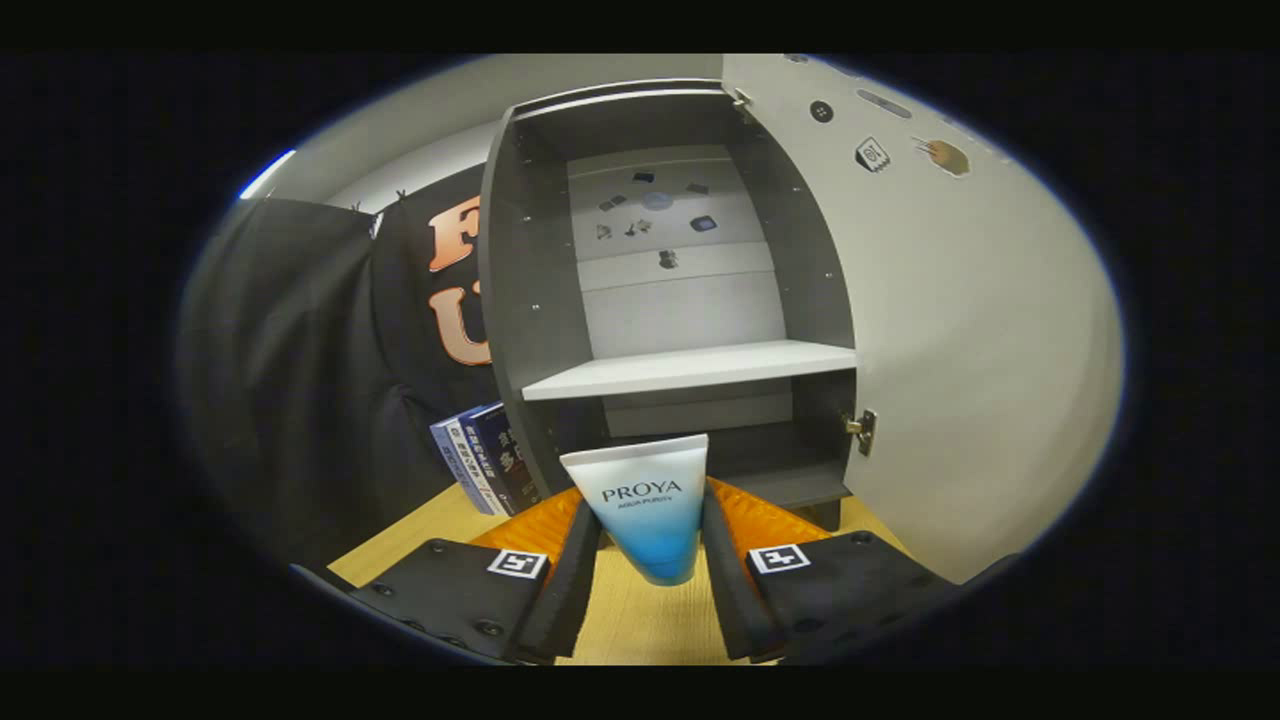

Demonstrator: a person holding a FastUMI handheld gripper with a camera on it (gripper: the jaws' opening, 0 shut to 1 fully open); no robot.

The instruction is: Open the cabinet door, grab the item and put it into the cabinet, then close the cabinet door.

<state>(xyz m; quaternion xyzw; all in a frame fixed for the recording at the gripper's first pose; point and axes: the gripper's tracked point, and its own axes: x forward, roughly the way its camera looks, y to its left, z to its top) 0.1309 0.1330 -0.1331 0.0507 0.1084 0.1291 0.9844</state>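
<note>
My gripper (650,545) is shut on a white-and-blue tube (647,505), held upright between both fingers with its flat wide end up. Beyond the fingers stands a grey cabinet (520,300), its door (960,330) swung wide open to the right. Inside, a white shelf (690,368) crosses the cabinet at mid height. The lower compartment (780,470) lies just behind the tube. The tube sits above the wooden table (640,620), in front of the cabinet's opening.
Several blue books (485,455) stand against the cabinet's left side. Black cloth (300,380) hangs to the left. Small stickers dot the cabinet's back panel (660,215). A brass hinge (862,430) sits on the door's inner edge by the lower compartment.
</note>
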